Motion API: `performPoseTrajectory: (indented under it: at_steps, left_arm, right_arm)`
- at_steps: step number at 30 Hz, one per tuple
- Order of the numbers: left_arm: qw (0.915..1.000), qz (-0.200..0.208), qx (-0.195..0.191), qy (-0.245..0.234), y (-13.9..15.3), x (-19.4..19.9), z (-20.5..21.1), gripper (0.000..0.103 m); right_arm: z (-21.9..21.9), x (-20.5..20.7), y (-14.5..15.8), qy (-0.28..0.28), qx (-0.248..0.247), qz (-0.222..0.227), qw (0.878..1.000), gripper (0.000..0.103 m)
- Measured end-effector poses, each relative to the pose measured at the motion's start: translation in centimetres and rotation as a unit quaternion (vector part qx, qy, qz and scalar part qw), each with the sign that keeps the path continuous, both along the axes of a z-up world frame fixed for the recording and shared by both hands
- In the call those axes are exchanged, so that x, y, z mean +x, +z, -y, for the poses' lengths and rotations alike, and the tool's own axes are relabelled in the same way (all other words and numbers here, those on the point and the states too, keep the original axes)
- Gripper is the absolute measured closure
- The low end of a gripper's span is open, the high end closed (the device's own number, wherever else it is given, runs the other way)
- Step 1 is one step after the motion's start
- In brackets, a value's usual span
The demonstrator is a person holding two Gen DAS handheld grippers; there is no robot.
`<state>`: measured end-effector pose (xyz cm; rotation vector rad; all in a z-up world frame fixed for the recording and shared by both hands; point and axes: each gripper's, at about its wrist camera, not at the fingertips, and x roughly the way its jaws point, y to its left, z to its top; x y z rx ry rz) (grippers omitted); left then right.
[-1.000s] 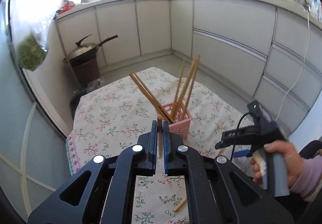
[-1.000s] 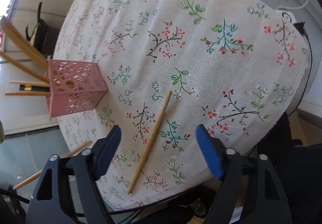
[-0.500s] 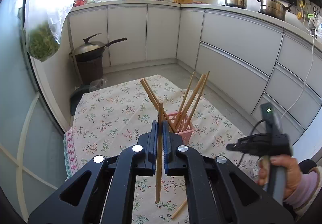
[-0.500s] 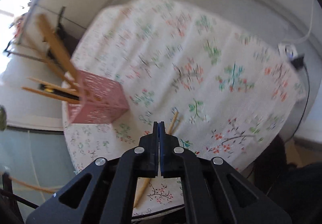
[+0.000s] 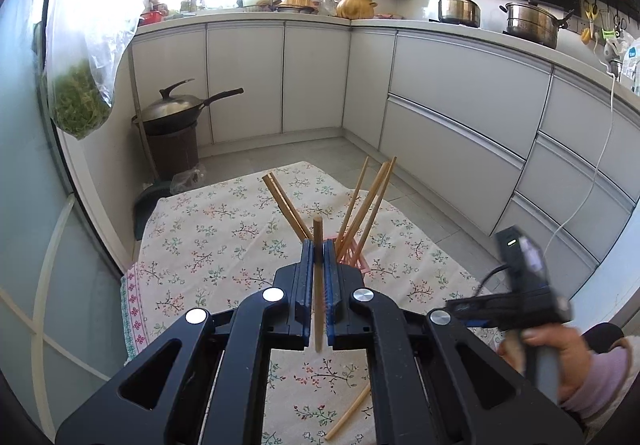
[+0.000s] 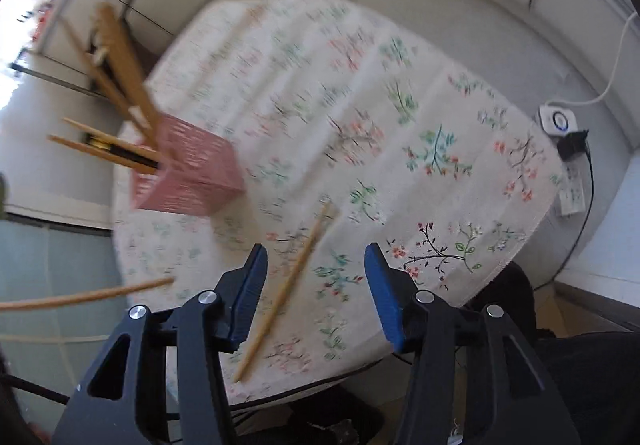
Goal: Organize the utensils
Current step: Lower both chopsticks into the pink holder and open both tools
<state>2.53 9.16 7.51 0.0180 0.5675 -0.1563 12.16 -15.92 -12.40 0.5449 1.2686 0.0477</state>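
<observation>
Since a second ago the left gripper (image 5: 318, 257) has risen clear of the table, and the right gripper (image 6: 316, 277), pinched shut half a second back, has reopened. Left jaws clamp one chopstick (image 5: 318, 277) upright — presumably for lowering into the pink holder (image 5: 352, 259) just beyond. Right jaws stand apart over the loose chopstick (image 6: 288, 285) lying near the holder, ready to straddle it.

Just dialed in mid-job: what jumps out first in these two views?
The left gripper is shut on a chopstick held upright, just in front of the pink holder, which already bristles with chopsticks. The right gripper is open above a loose chopstick lying on the floral cloth near the table's edge.
</observation>
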Motion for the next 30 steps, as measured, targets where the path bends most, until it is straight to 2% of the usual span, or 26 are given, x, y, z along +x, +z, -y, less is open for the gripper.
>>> performPoseTrajectory:
  at_steps: [3, 9, 10, 11, 15, 18, 22, 25, 30]
  left_arm:
    - [1.0000, -0.002, -0.005, 0.003, -0.1, 0.0, -0.6, 0.099]
    - [0.9999, -0.001, -0.015, 0.001, 0.0, 0.1, -1.5, 0.099]
    - [0.9999, -0.002, -0.014, 0.001, 0.0, 0.2, -1.6, 0.099]
    - [0.9999, -0.002, -0.014, 0.001, 0.0, 0.2, -1.6, 0.099]
    - [0.9998, -0.001, -0.020, 0.005, 0.1, 0.2, -2.0, 0.099]
    - [0.9996, 0.004, -0.026, 0.007, 0.4, 0.2, -2.2, 0.099]
    - [0.9994, 0.014, -0.030, 0.010, 1.1, -0.2, -1.9, 0.099]
    - [0.9992, 0.024, -0.031, 0.012, 1.8, -0.6, -1.5, 0.099]
    - [0.9983, 0.040, -0.036, 0.020, 3.4, -1.4, -0.9, 0.099]
  right_arm:
    - [-1.0, 1.5, -2.9, -0.019, -0.010, -0.024, 0.999, 0.054]
    - [-4.3, 3.6, -5.9, -0.013, -0.029, -0.054, 0.998, 0.055]
    - [-4.6, 3.6, -5.5, -0.017, -0.045, -0.032, 0.998, 0.077]
    - [-5.1, 3.7, -5.5, -0.006, -0.051, -0.027, 0.998, 0.094]
    - [-4.3, 3.3, -4.9, -0.010, -0.031, 0.003, 0.999, 0.097]
    - [-2.7, 2.2, -2.4, -0.014, -0.015, 0.038, 0.999, 0.097]
    - [-0.9, -0.4, 3.1, 0.011, -0.013, 0.104, 0.994, 0.097]
    - [0.4, -2.9, 7.1, 0.028, -0.011, 0.154, 0.988, 0.097]
    - [1.5, -6.1, 13.9, 0.046, -0.025, 0.245, 0.968, 0.097]
